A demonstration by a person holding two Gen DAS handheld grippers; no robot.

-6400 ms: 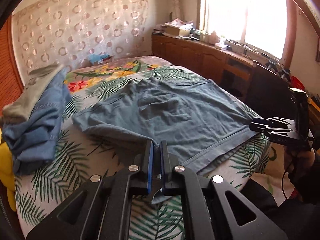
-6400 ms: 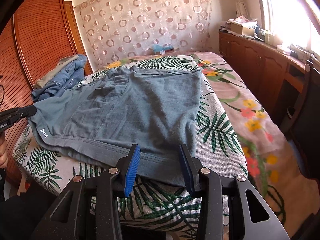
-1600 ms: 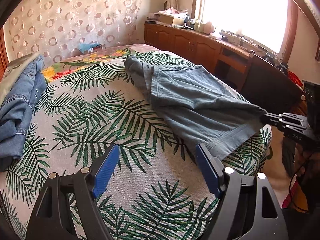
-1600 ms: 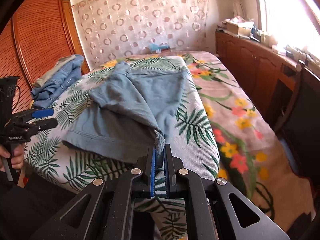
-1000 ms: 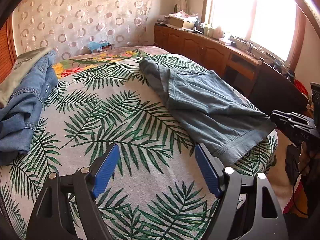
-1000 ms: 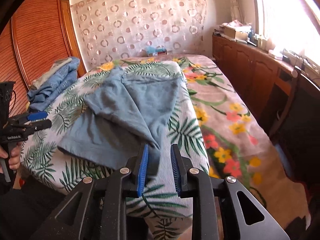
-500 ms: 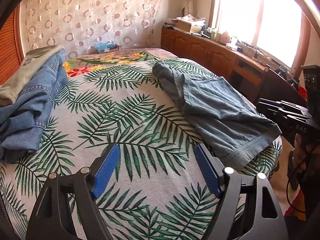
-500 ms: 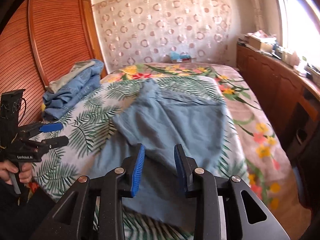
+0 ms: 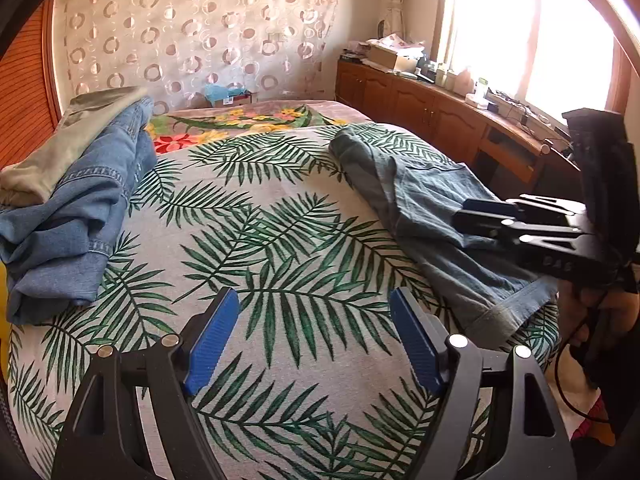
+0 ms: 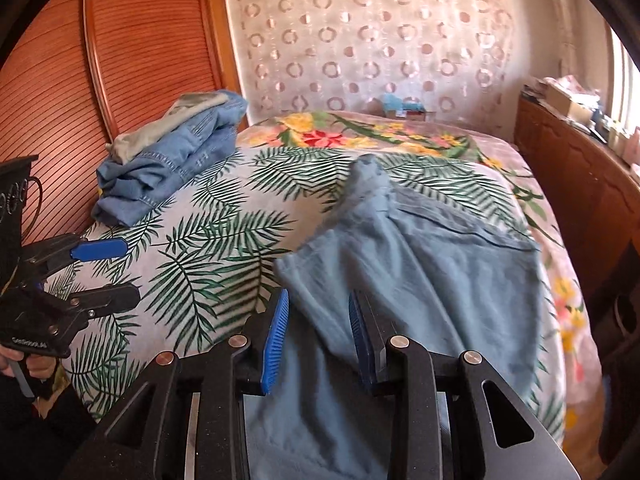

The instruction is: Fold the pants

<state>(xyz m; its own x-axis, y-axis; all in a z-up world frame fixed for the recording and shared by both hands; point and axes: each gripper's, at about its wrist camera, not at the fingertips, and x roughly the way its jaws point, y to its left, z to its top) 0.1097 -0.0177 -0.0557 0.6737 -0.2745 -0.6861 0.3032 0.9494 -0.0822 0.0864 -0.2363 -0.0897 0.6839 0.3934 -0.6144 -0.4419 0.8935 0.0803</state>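
Observation:
The blue-grey pants (image 9: 424, 208) lie folded lengthwise on the right side of the palm-print bed; they also show in the right wrist view (image 10: 424, 280). My left gripper (image 9: 316, 332) is open and empty above the bare bedspread, left of the pants; it also shows in the right wrist view (image 10: 104, 272). My right gripper (image 10: 318, 320) is open, its jaws standing over the pants' near upper layer without closing on it; it also shows in the left wrist view (image 9: 476, 216).
A pile of folded jeans (image 9: 76, 208) with a grey garment on top sits at the bed's left; it also shows in the right wrist view (image 10: 172, 156). A wooden cabinet (image 9: 432, 116) runs along the right wall under the window. A wardrobe (image 10: 120, 60) stands left.
The right gripper let go of the pants' corner after folding it over, then moved forward over the pants. The left gripper stayed open and drew back left.

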